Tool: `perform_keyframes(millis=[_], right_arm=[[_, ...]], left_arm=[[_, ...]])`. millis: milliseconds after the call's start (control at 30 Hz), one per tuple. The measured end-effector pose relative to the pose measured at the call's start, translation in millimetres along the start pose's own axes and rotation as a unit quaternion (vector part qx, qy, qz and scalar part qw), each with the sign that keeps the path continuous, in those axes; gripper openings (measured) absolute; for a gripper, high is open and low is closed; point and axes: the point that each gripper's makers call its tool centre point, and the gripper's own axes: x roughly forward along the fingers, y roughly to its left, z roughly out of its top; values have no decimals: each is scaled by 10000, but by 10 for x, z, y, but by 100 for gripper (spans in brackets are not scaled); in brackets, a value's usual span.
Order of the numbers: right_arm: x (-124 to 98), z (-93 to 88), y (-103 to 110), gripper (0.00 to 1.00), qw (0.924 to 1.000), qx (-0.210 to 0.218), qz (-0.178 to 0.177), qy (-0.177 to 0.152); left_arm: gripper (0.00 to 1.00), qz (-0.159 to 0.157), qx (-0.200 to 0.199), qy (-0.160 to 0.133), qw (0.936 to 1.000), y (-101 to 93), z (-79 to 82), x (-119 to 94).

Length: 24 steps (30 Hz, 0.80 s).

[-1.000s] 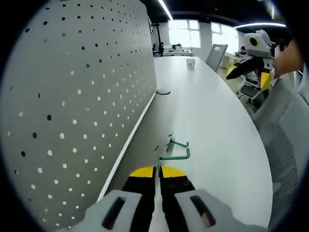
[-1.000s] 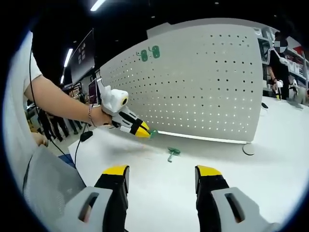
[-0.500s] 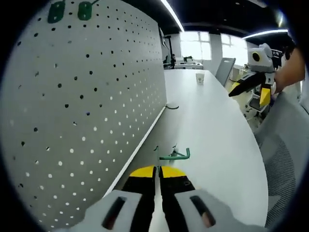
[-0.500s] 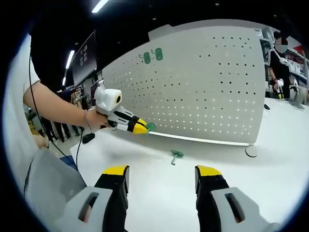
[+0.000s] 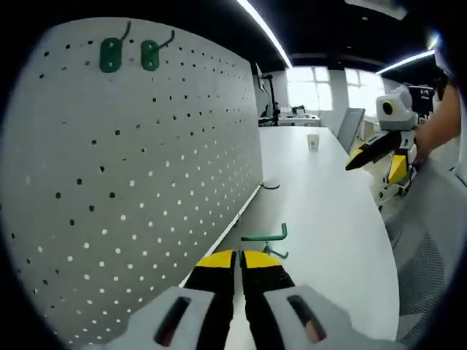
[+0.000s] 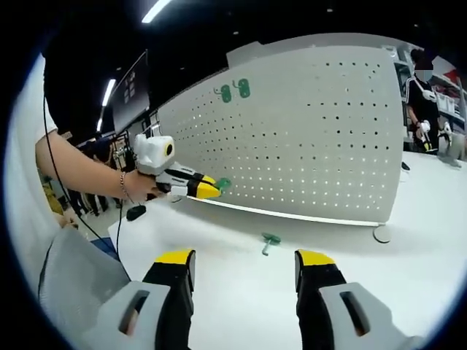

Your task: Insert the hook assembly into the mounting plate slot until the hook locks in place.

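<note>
left claw pinched tight on hook, bottom center | right claw wide open, empty | hook looks light, stiff wire, so grip near base | pegboard left, spare hook on surface

A: What do the grippers look like?
B: The left gripper has black jaws with yellow tips on grey mounts. The right gripper matches.
A: And the person?
B: A bracelet at nine o'clock, white short sleeve above.
</note>
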Motion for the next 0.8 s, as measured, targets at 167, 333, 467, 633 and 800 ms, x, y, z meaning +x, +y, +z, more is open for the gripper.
perform_keyframes(millis=[167,333,467,633,800], right_arm=[[-4,17,14,53,10000,-3,28,-20],[-6,51,33,53,10000,5,51,-60],[-4,95,41,53,9999,15,69,-136],[-12,142,82,53,9997,-12,118,-204],[-25,160,92,53,9995,10,135,-273]], left_arm=[[3,166,-162,-214,9995,-8,67,-95],[3,308,-346,-495,9977,-36,167,-193],[3,382,-434,-708,9958,-53,257,-268],[3,413,-490,-917,9937,-97,386,-377],[3,425,-461,-1060,9924,-130,477,-468]])
